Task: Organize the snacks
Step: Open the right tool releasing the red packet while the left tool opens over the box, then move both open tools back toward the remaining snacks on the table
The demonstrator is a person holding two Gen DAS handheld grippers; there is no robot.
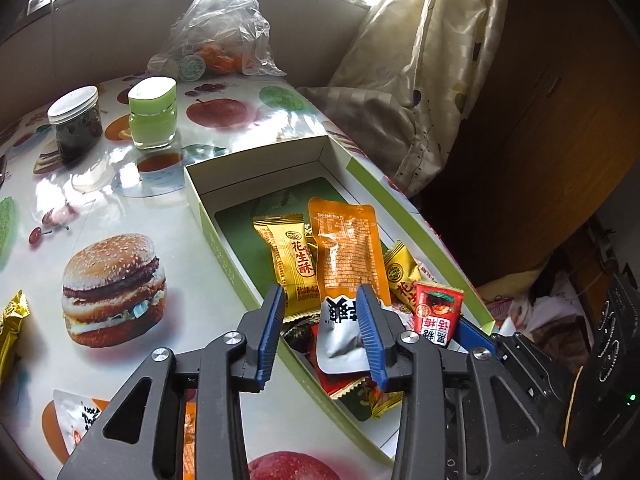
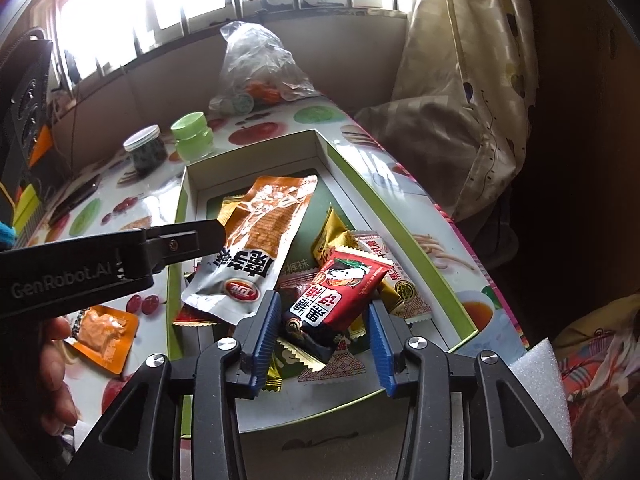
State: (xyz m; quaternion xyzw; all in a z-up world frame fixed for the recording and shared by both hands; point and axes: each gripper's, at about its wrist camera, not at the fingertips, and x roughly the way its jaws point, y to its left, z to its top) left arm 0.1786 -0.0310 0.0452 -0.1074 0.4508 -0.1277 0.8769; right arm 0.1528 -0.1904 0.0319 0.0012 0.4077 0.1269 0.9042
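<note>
Left gripper (image 1: 320,300): jaws parted over the near end of the box; the silver end of the orange pouch (image 1: 348,256) lies between the blue pads, which do not appear to press on it.
Right gripper (image 2: 324,312): jaws parted; the red sachet (image 2: 348,292) sits between them atop the heap, seemingly loose, though contact with the pads cannot be ruled out.
Box (image 1: 216,240): shallow, green-edged, white inside, on the table's right side; its far half is bare.
Contents: gold peanut-candy packets (image 1: 292,264), the orange pouch, the red sachet and darker wrappers, heaped at the near end.
Still outside: a gold packet (image 1: 12,320) at the table's left edge, an orange pouch (image 2: 104,332) beside the box.
Table (image 1: 120,200): glossy fruit-and-burger print; two jars (image 1: 152,112) and a clear plastic bag (image 1: 224,28) at the back.
Risk, pouch: it leans on the heap and, being slick, may slide askew or catch a pad when that gripper lifts away.
Risk, crowding: both grippers share the near end; a careless withdrawal could knock packets over the low wall.
</note>
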